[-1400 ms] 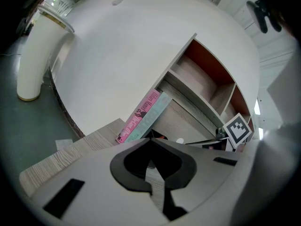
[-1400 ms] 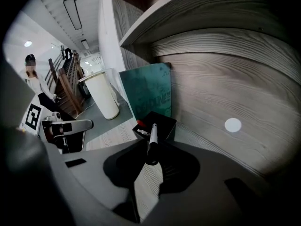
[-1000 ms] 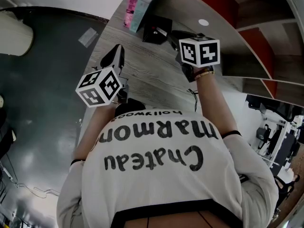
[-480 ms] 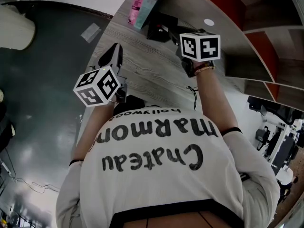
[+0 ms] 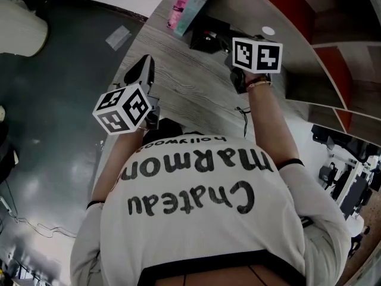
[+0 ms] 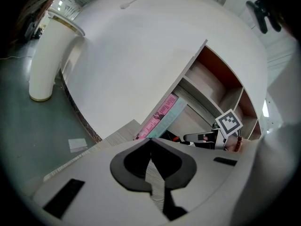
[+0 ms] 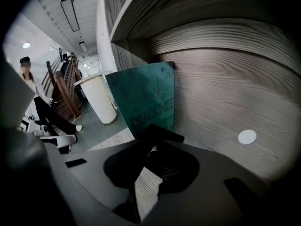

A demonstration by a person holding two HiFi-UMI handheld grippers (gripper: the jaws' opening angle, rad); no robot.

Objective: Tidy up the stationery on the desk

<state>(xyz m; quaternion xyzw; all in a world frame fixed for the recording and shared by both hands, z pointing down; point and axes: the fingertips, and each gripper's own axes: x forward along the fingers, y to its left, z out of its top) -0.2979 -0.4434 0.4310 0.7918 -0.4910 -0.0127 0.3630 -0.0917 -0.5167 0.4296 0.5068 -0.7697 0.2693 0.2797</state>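
the task looks to be at its reaching stage. the right gripper [image 7: 151, 144] is stretched toward the far end of the desk [image 5: 184, 85], its tips right at a black stationery item [image 5: 205, 34] that lies just in front of the standing pink and teal books [image 5: 186, 9]. its jaws sit nearly together, leaving only a thin wedge of desk between them. whether they already pinch the black item cannot be told, as dark pads and dark object merge. the left gripper [image 6: 150, 142] hovers over the near edge of the desk, well apart from that item, with its jaws closed tip to tip on nothing. the next move probably calls for the right jaws to get a sure grip on the black item, then carry it to wherever it belongs, likely up beside the books.
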